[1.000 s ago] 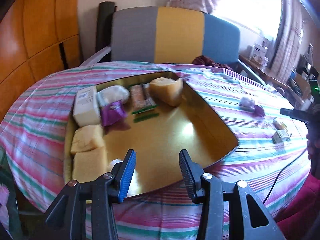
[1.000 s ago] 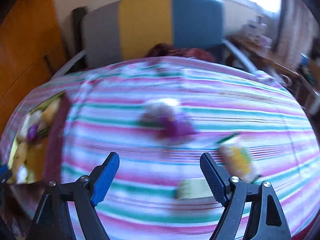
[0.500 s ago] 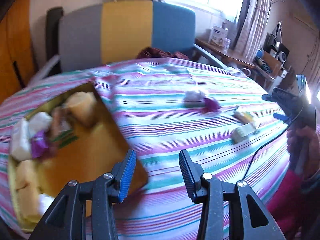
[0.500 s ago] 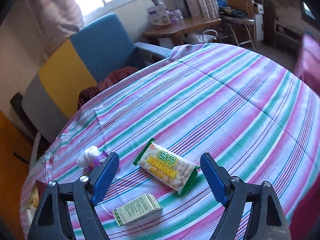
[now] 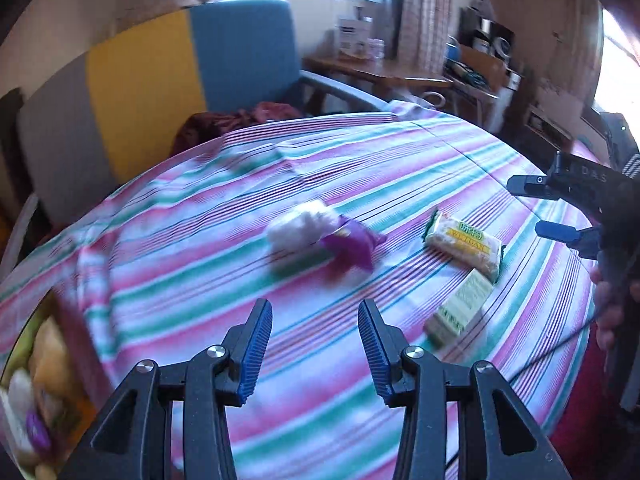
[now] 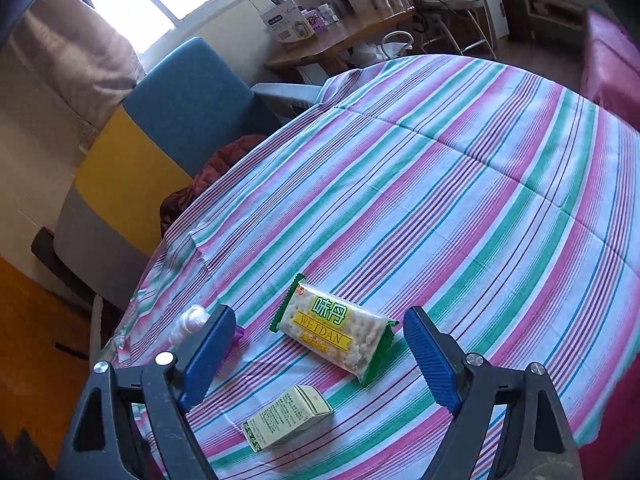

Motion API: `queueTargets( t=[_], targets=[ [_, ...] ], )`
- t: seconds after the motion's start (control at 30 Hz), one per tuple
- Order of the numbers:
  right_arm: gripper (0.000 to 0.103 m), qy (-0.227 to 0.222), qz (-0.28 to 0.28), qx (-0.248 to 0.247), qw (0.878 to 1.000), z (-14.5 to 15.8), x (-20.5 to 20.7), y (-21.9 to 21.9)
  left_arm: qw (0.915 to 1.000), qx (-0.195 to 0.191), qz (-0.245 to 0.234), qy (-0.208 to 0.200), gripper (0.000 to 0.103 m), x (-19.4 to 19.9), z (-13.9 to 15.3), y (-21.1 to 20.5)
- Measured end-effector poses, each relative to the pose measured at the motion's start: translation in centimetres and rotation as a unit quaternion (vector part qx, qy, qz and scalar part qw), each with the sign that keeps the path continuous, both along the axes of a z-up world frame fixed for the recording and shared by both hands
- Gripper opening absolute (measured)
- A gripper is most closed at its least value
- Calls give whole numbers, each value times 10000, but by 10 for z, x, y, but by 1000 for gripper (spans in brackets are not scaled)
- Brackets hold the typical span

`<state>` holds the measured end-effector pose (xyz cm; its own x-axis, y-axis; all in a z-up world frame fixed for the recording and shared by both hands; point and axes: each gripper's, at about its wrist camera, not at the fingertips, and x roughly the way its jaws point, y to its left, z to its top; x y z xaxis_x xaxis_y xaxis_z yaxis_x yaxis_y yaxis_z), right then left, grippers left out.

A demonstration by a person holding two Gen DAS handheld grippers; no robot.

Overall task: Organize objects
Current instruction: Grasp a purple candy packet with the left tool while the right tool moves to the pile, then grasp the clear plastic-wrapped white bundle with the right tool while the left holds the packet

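Three loose items lie on the striped surface (image 6: 460,184): one white-and-purple packet (image 5: 320,232) at nine o'clock, one green-edged cracker pack (image 6: 336,330) centred, one pale green box (image 6: 288,418) at six. Left claw (image 5: 314,354) released, empty. Right claw (image 6: 316,356) opening, straddling the crackers without touching.

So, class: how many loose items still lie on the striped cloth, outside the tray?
3: a cracker pack in the middle, a small green box just nearer the camera, and a white-and-purple packet to their left. Others may be hidden.
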<state>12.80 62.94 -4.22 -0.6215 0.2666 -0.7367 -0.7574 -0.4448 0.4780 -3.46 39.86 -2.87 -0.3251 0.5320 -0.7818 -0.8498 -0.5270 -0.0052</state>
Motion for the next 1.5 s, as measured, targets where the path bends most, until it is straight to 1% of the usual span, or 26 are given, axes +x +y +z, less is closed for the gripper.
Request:
queueTargets(
  t=[0.13, 0.23, 0.33, 0.4, 0.43, 0.5, 0.53, 0.57, 0.6, 0.67, 0.77, 0.83, 0.9, 0.97, 1.03, 1.13, 1.27, 1.4, 1.5],
  targets=[
    [87, 13, 126, -120, 9998, -3, -3, -2, 9994, -97, -323, 19, 45, -12, -8, 34],
    [87, 5, 253, -205, 9995, -6, -7, -3, 9982, -250, -525, 135, 45, -17, -16, 59],
    [88, 55, 325, -326, 9989, -9, -8, -2, 9955, -355, -825, 290, 45, -16, -21, 79],
    [88, 77, 372, -390, 9985, -10, -9, -2, 9925, -509, -1034, 406, 45, -15, -28, 96],
    [88, 92, 391, -421, 9983, -11, -10, -3, 9907, -660, -1107, 429, 45, -16, -36, 105],
    [88, 114, 432, -474, 9979, -12, -11, -3, 9894, -864, -1124, 328, 45, -21, -50, 116],
    [89, 114, 467, -497, 9976, -13, -12, -3, 9889, -942, -1132, 172, 44, -23, -58, 120],
    [89, 109, 492, -514, 9974, -13, -12, -4, 9881, -1018, -1149, 43, 41, -23, -66, 122],
    [89, 110, 506, -537, 9972, -14, -13, -4, 9882, -1050, -1111, 37, 39, -21, -69, 120],
    [89, 94, 481, -512, 9975, -14, -13, -4, 9903, -889, -1070, 23, 38, -16, -70, 111],
    [89, 95, 474, -470, 9977, -14, -14, -4, 9935, -675, -888, -244, 36, -9, -69, 88],
    [89, 76, 512, -451, 9976, -14, -16, -5, 9953, -572, -660, -429, 36, -3, -68, 67],
    [89, 61, 552, -423, 9976, -14, -18, -8, 9963, -531, -436, -517, 36, 4, -67, 51],
    [89, 10, 626, -394, 9973, -14, -20, -9, 9972, -476, -311, -491, 36, 16, -65, 32],
    [89, -23, 727, -396, 9966, -14, -23, -12, 9977, -458, -297, -396, 36, 28, -63, 16],
    [89, -113, 947, -312, 9949, -15, -29, -17, 9983, -414, -197, -362, 36, 46, -62, -9],
    [89, -238, 1354, -221, 9903, -17, -41, -29, 9991, -309, 33, -296, 35, 61, -57, -30],
    [89, -379, 1608, -9, 9863, -17, -49, -39, 9993, -91, 140, -343, 35, 74, -49, -47],
    [89, -508, 1815, -28, 9821, -22, -55, -45, 9986, 14, 263, -457, 35, 78, -45, -63]
  ],
)
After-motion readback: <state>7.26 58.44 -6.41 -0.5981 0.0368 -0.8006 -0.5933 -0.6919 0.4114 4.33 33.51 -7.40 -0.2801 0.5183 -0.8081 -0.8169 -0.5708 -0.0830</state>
